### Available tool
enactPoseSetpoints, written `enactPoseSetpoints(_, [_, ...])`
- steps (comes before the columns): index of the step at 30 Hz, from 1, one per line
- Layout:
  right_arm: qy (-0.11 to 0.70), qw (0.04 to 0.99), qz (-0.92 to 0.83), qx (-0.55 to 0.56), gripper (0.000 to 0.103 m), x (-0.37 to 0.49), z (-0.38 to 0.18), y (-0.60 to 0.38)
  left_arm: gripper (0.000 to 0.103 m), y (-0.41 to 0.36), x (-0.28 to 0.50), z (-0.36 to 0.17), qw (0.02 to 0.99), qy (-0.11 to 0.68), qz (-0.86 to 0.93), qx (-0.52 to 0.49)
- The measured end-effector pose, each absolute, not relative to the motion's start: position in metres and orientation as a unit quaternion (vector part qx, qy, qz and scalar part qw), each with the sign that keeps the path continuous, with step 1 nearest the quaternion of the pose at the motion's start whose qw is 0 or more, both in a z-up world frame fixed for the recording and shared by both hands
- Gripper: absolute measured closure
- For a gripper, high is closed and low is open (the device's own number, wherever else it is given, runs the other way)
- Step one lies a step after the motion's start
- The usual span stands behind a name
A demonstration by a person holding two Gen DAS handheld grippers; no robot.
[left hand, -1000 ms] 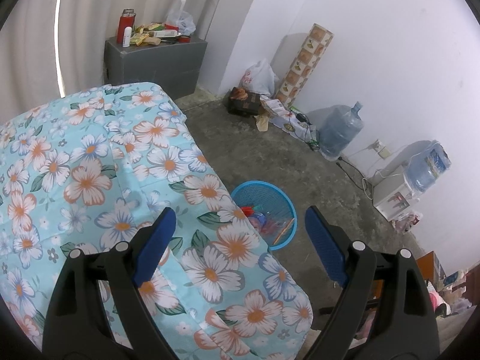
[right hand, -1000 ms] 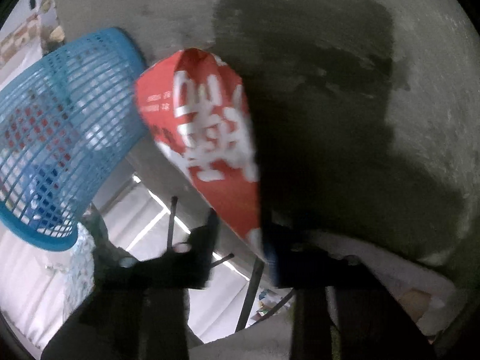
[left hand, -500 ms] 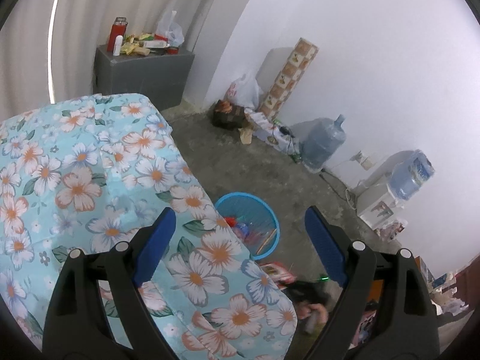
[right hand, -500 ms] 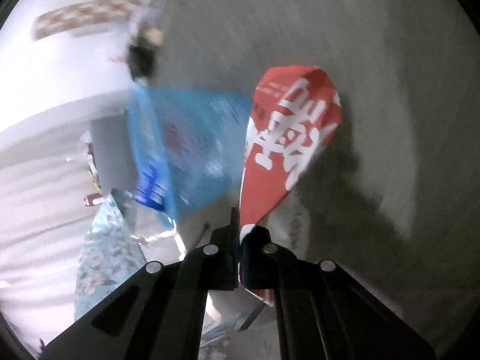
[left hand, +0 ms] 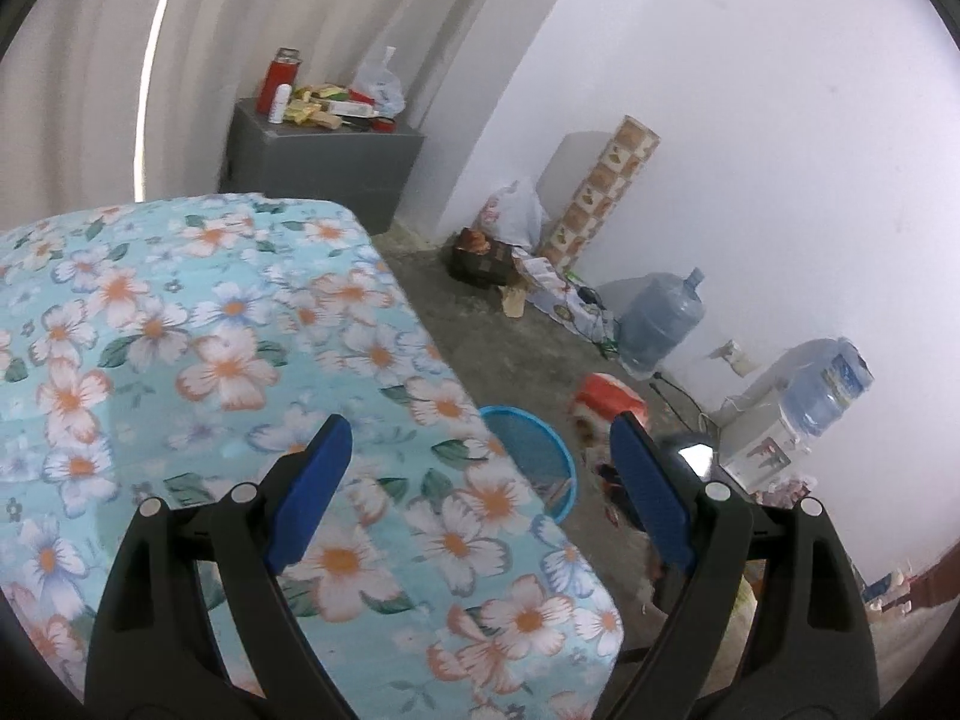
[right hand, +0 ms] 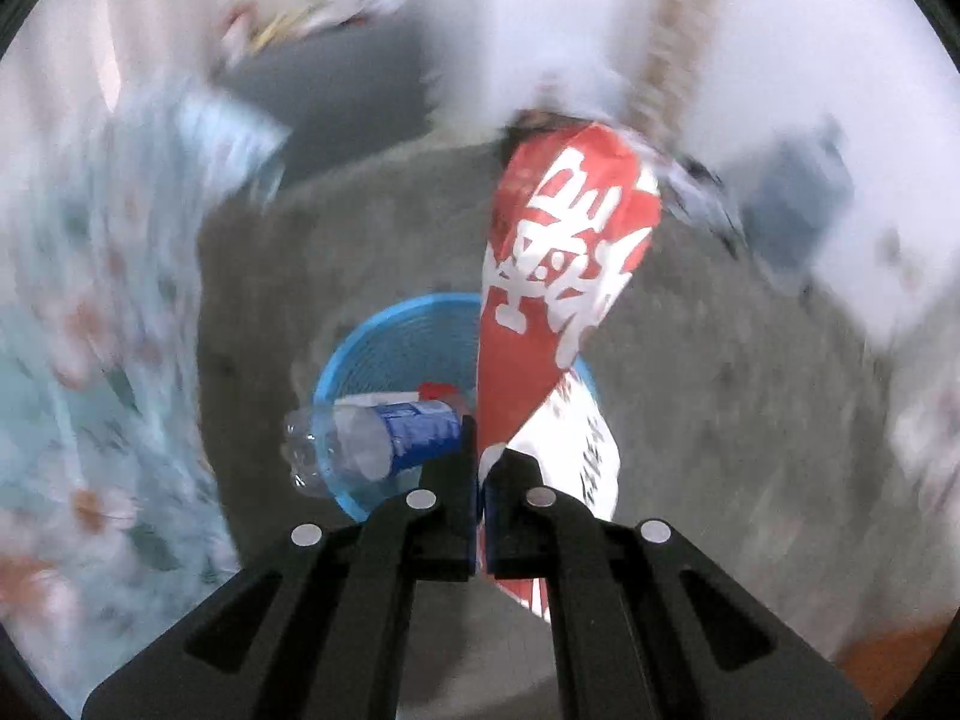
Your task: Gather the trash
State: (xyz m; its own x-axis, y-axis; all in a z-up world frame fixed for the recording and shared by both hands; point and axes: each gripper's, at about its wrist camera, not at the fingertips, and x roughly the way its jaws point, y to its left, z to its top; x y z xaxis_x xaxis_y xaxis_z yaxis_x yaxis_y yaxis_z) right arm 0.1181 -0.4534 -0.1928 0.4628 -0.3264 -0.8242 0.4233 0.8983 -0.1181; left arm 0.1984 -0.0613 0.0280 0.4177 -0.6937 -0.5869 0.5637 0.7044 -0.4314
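My right gripper (right hand: 480,468) is shut on a red and white snack bag (right hand: 558,258), held above a blue mesh basket (right hand: 384,336) on the concrete floor. A clear plastic bottle with a blue label (right hand: 372,432) lies across the basket's rim. In the left wrist view my left gripper (left hand: 480,480) is open and empty above the floral-covered table (left hand: 210,360). The blue basket (left hand: 540,444) sits on the floor beside the table, and the red bag (left hand: 612,399) shows blurred just right of it.
A grey cabinet (left hand: 324,162) with bottles and packets stands at the back. Bags, a patterned roll (left hand: 600,192), a water jug (left hand: 660,324) and a water dispenser (left hand: 798,408) line the white wall. Cables run along the floor.
My right gripper has swung the red bag up from the floor to above the blue basket. The left gripper has risen and tilted, staying open.
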Motion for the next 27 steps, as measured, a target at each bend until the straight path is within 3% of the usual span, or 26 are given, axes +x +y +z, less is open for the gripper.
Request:
enactPoseSetpoints(5, [0.563,0.791,-0.236,-0.039,0.093,0.177,-0.276,-0.447,0.020,-0.048,0.205,0.025,0.842,0.397,-0.355,-0.083])
enactPoseSetpoints(8, [0.587,0.777,-0.227,0.011,0.073,0.188,-0.295,-0.454,0.020,-0.046,0.205,0.027,0.845,0.394,-0.353,-0.080])
enactPoseSetpoints(10, [0.568,0.789,-0.231,0.037,0.051,0.181,-0.284,-0.457,0.020,-0.047,0.206,0.028,0.846,0.391,-0.354,-0.078])
enactPoseSetpoints(12, [0.542,0.806,-0.231,0.063,0.042,0.172,-0.271,-0.459,0.020,-0.049,0.206,0.028,0.845,0.390,-0.356,-0.079])
enactPoseSetpoints(20, [0.438,0.837,-0.273,0.183,0.041,0.073,-0.196,-0.479,0.020,-0.059,0.183,0.037,0.846,0.378,-0.368,-0.071])
enactPoseSetpoints(27, [0.309,0.892,-0.271,0.188,0.011,-0.004,-0.089,-0.429,0.018,-0.058,0.145,0.046,0.849,0.370,-0.374,-0.052])
